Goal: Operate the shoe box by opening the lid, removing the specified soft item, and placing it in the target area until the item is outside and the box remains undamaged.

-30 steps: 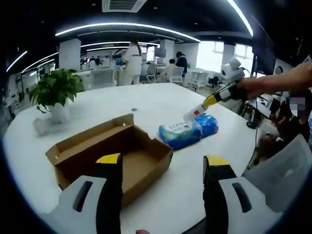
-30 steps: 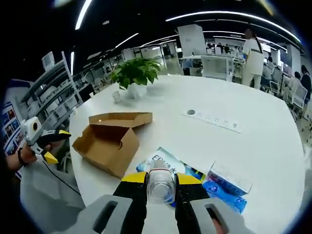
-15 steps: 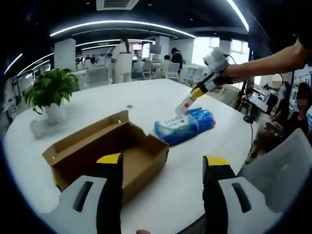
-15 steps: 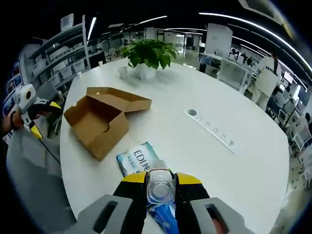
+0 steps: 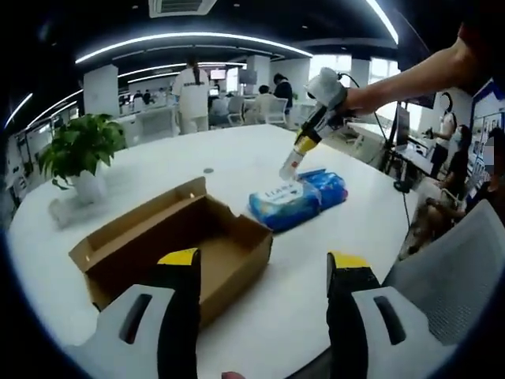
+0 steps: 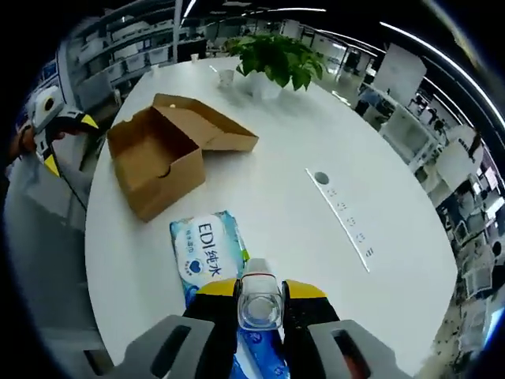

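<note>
Raised since earlier, my right gripper (image 5: 289, 168) hangs above the wipes pack (image 5: 297, 199), jaws together; left gripper (image 5: 260, 272) jaws apart. Pack lies on the surface (image 5: 158, 170), right of the open shoe box (image 5: 170, 249).

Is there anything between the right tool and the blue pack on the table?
Nothing visible does. The right tool hangs just above the blue soft plastic pack on the white table; the open brown cardboard box lies apart.
</note>
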`<state>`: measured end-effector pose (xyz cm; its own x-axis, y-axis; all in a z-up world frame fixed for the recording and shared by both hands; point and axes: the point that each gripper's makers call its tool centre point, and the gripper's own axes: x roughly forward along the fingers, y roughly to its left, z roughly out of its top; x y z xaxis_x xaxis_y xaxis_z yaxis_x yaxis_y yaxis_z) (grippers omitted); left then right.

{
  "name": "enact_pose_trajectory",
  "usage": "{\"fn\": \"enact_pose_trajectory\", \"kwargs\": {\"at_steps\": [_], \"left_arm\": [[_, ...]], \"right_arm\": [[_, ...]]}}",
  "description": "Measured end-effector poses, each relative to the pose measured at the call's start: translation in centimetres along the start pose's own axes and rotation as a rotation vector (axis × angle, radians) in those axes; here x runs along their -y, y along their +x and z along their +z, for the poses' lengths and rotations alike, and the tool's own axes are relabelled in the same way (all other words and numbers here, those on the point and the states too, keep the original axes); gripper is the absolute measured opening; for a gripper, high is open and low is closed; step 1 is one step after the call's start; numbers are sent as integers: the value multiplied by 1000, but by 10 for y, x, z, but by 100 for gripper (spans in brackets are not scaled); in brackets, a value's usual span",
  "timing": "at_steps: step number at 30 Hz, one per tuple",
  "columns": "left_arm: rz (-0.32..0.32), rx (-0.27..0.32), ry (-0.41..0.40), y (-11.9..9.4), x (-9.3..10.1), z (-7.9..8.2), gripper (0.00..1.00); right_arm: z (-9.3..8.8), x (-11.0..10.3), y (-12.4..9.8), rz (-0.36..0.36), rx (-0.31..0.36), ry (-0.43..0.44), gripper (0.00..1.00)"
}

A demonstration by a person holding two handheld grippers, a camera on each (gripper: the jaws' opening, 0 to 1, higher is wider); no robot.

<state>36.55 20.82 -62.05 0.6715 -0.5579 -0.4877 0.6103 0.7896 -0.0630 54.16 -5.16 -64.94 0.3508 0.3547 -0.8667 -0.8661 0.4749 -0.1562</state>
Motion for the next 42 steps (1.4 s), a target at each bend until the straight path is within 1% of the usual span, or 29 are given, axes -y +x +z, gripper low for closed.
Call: {"fn": "enact_pose_trajectory", "kwargs": {"at_steps": [5,6,8,13,18,23,31,36,38,42], "left_arm": [[11,-5,-5,-1,-3,-1,63],[12,-4,-8,-1,-4,-2,63],[13,-6,-10,-1,-5,-2,63],[15,-10,-10,0,-6,-3,63],[20,-18,-10,1,-9,-5,62],[25,-22,-11,1,-11,-6,62],[28,-30,-9,1,-13,-8,62],[30,-57,20,3,-12,-15,62],[28,-57,20,3,-12,-15,62],[31,-54,11,2,-14,-15,62]], "right_arm": [[4,4,8,19,-45,-81,16],[3,6,9,24,-69,-121,16],[2,10,12,25,-97,-158,16],[7,19,21,40,-127,-198,16],[3,18,30,68,-179,-259,16],[-2,20,40,88,-211,-267,16],[-9,20,46,122,-260,-286,16],[-19,15,49,143,-306,-319,16],[-23,14,51,147,-323,-336,16],[-26,11,54,161,-339,-339,16]]}}
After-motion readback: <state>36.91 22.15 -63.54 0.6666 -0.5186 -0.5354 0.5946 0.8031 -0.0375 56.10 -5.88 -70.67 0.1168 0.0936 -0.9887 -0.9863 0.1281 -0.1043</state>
